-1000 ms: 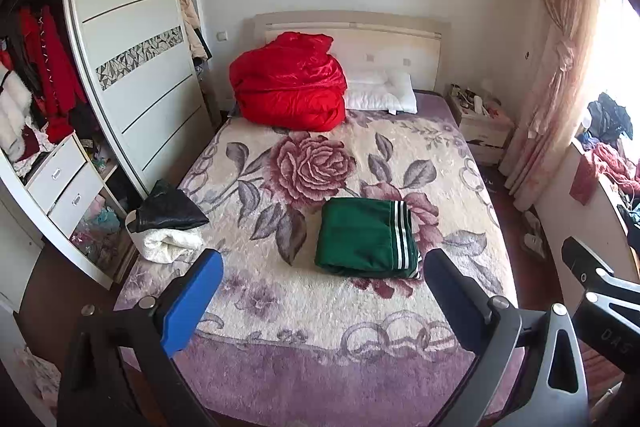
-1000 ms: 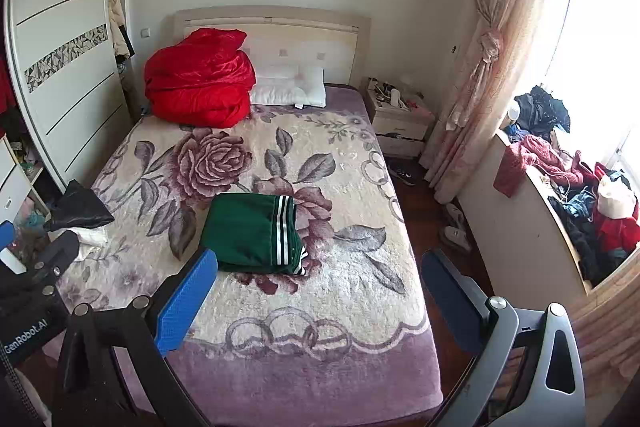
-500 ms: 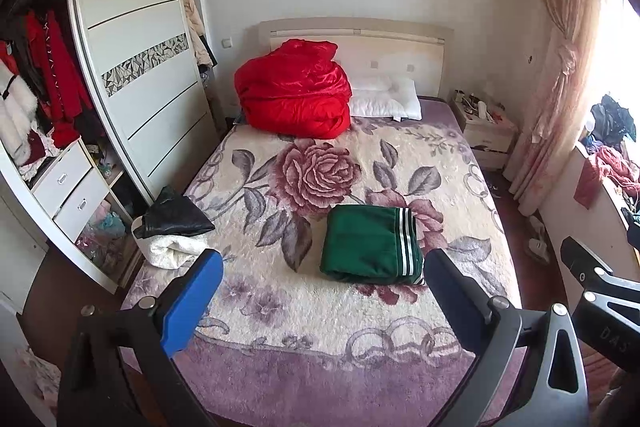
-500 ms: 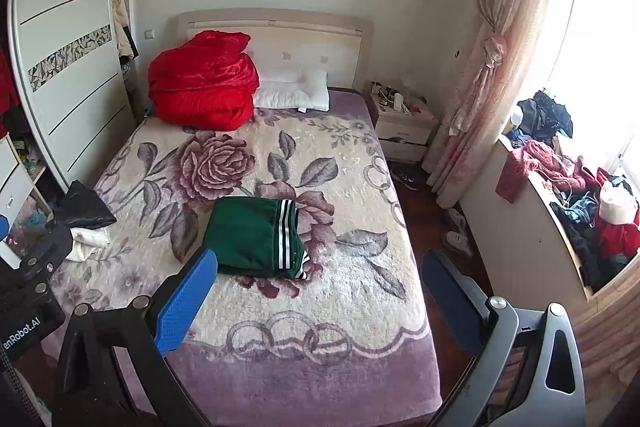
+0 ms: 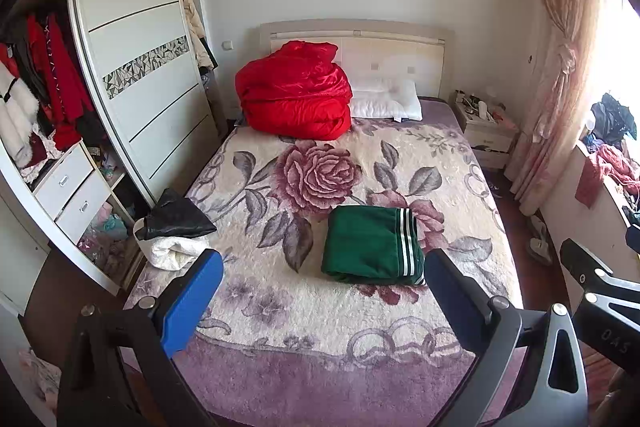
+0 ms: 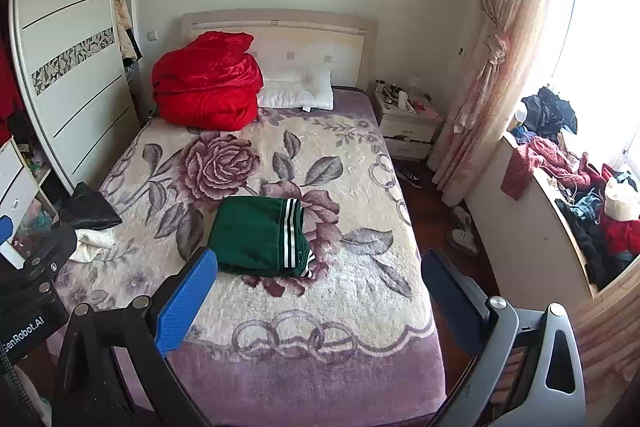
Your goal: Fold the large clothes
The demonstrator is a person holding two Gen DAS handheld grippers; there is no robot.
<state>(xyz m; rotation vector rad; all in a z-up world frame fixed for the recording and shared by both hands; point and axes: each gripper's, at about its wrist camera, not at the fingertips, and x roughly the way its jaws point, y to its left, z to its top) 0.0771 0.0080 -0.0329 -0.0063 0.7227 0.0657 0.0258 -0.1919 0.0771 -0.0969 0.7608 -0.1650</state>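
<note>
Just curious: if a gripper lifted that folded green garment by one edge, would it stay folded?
Probably not. The green garment looks like soft layered fabric, so it would likely droop and unfold. It seems light, and a push might slide it across the fuzzy floral blanket.

both views — high, facing bed (image 5: 320, 307)

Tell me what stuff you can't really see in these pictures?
- Green folded garment: both views show only the top layer; its folds hide whether it is trousers or a jacket.
- White cloth: partly covered by the black item, left wrist view.
- Nightstand clutter: too small to name, both views.
- Wardrobe clothes: cut off by the left edge.
</note>
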